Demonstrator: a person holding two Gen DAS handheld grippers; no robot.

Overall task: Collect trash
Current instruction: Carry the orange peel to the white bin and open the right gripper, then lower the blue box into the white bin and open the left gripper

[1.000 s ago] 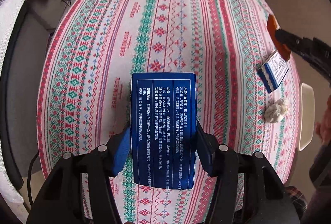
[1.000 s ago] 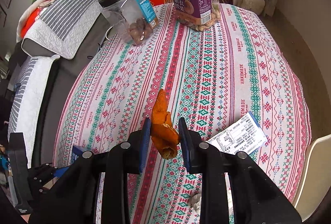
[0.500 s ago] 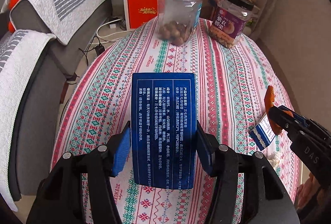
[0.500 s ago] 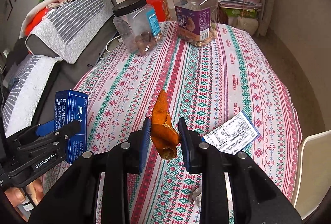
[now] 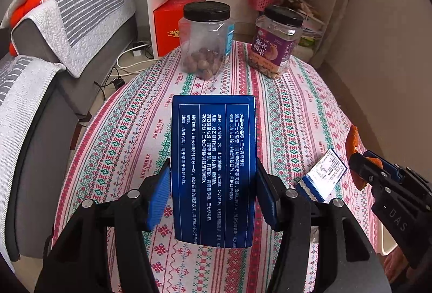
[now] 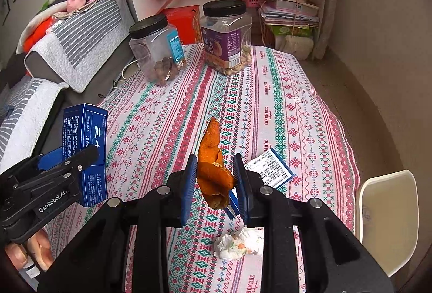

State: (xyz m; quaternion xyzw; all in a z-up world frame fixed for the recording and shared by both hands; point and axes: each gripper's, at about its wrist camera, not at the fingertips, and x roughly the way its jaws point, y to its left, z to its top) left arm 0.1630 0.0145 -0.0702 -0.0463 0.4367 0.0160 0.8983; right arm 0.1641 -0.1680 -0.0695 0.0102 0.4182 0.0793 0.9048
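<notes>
Above the table's (image 5: pixel 129 130) left side we've got the left gripper (image 5: pixel 213 193) clamped on the blue box (image 5: pixel 213 168), held upright off the cloth. Right view confirms it: box (image 6: pixel 85 147) pinched between both pads. Behind, two jars (image 5: pixel 206 41) stand at the far edge. Mid-table, our right gripper (image 6: pixel 214 179) grips the orange peel (image 6: pixel 213 171), lifted clear. Just right of the peel, a blue-edged paper slip (image 6: pixel 272 167) lies flat on the cloth. Crumpled tissue (image 6: pixel 237 243) sits near the front edge, below the right gripper.
</notes>
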